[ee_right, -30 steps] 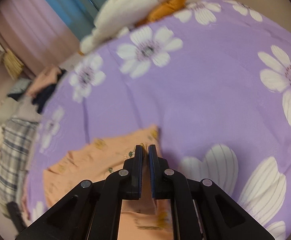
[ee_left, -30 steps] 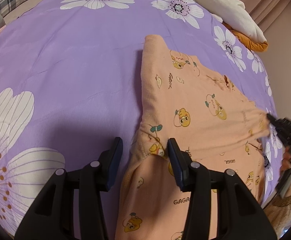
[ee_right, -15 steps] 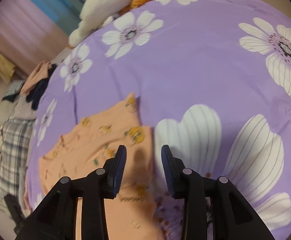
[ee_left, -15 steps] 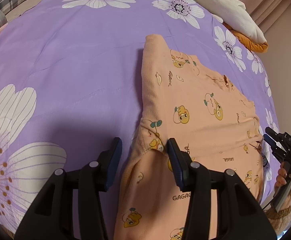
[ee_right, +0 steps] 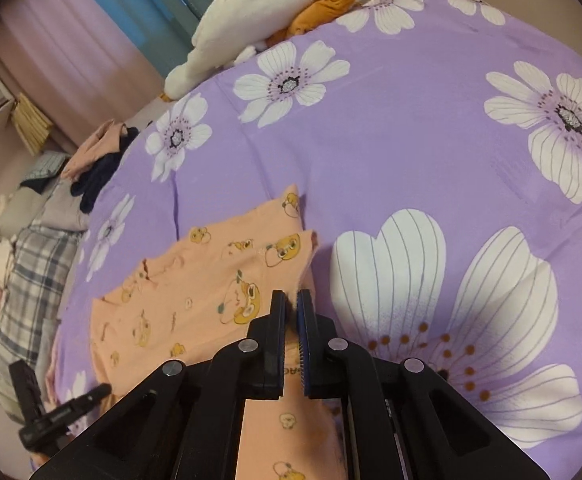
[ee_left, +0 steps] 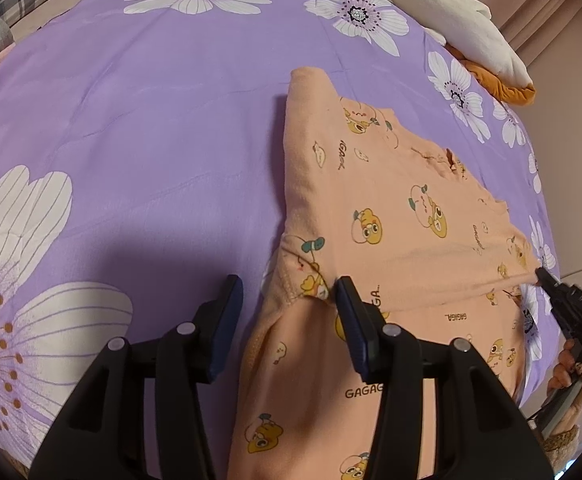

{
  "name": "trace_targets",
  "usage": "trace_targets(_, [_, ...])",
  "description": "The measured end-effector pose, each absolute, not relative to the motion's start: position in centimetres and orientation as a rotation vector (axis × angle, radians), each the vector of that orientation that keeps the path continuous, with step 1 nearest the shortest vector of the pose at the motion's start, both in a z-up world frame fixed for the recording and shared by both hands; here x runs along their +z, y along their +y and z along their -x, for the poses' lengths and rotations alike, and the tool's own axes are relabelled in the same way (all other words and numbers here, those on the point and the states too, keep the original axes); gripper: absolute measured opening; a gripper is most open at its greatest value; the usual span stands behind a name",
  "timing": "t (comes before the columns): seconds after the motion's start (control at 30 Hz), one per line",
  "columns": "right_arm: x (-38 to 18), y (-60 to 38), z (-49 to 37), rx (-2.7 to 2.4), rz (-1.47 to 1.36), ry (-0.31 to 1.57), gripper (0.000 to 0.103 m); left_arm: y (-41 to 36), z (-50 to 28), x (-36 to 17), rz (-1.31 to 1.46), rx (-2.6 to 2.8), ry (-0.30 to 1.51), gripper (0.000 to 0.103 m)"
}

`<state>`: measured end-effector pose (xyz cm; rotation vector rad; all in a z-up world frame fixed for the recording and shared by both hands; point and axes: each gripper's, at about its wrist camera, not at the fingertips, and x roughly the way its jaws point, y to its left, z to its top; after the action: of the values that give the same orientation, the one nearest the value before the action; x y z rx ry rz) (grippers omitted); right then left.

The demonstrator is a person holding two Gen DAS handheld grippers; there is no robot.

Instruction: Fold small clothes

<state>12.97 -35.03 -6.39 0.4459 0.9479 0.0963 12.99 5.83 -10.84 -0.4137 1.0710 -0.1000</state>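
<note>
Peach fabric printed with cartoon fruit, a small garment (ee_left: 403, 216), lay partly folded on the purple flowered bedspread (ee_left: 151, 120), and every place below is given from that garment. Its upper layer was doubled over the lower one, with the folded edge running across the cloth and a seamed corner turned up at the near left. The left gripper (ee_left: 287, 312) hovered over that near left corner with its jaws standing apart: the right finger rested at the fold line on the cloth, the left finger hung over bare bedspread just off the garment's left edge, and the turned-up corner lay between them without either pad pressing it. The right gripper (ee_right: 291, 312) sat at the garment's opposite corner, on the right edge of the fold; its jaws were pinched nearly together on a small tuft of the peach cloth, and in the left wrist view its black tip (ee_left: 547, 280) met the corner where the fabric drew to a point. A hand (ee_left: 571, 368) held that tool just beyond the garment's right edge. Far past the garment's top edge, a white and orange plush toy (ee_left: 463, 20) lay at the bed's border, well apart from the cloth.
</note>
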Motion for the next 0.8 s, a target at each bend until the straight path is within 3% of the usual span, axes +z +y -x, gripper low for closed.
trace_targets(0.17, [-9.5,-34.5,-13.7,0.054,-0.408,1.049,0.007,5.7,-12.9,-10.8,0.403,-0.100,1.071,0.050])
trace_targets(0.8, [-9.8,-34.3,-13.3,0.014,-0.367,1.042,0.007,5.1,-12.5,-10.7,0.385,-0.087,1.067,0.055])
